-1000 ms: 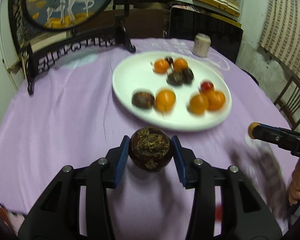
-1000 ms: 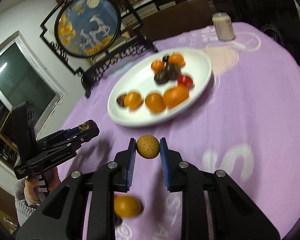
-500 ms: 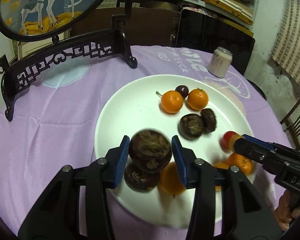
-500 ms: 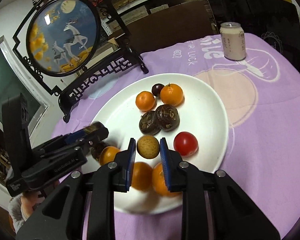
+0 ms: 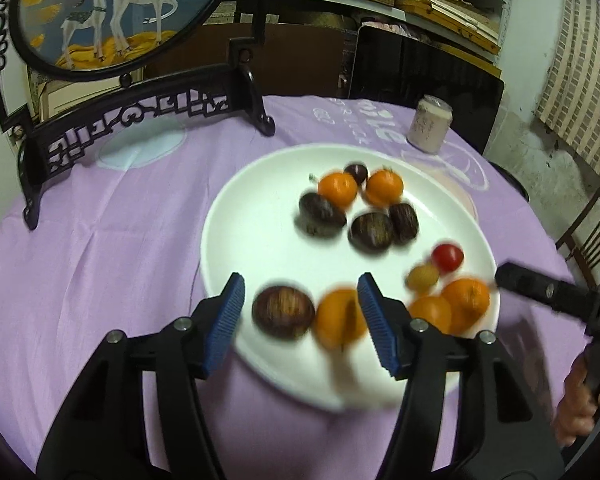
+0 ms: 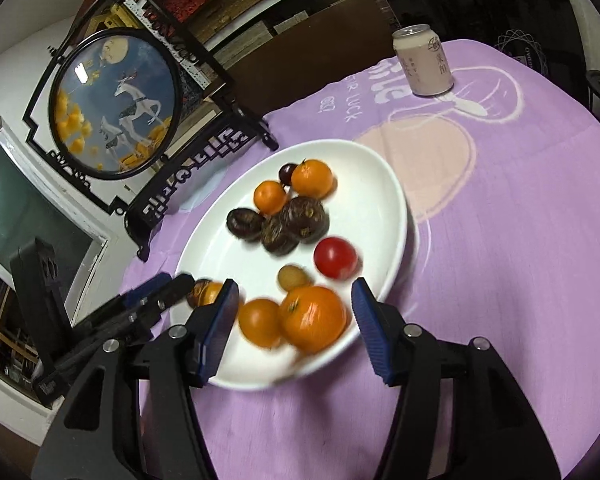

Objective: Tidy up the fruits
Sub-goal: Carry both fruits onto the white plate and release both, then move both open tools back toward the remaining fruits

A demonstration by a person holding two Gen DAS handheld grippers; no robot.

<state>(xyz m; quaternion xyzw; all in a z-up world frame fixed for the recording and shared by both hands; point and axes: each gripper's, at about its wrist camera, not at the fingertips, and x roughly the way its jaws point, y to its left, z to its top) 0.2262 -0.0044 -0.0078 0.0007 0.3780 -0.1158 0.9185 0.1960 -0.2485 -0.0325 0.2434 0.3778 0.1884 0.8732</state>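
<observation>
A: Two fruits now lie on the white plate point(image 5: 260, 200) that were between pads half a second ago. The left gripper point(image 5: 300, 320) carried a dark brown fruit point(image 5: 322, 214); its jaws have just been opening and stand apart with nothing pressed between them.

B: And the right gripper point(image 6: 292, 320)?

A: Same story. Its jaws have just been opening too, and the small tan fruit point(image 6: 292, 278) it held sits on the plate, beside the red tomato point(image 6: 335, 258), near the plate's right edge.

B: So both drops look done?

A: I judge so. Where exactly the dark one has settled is blurred; it seems to lie toward the plate's middle, just in front of the far oranges point(image 5: 338, 189).

B: Which way does it point?

A: It reads as slightly oblong, long axis slanting from far-left to near-right, though blur may exaggerate that. The tan one is round, with no clear axis.
</observation>
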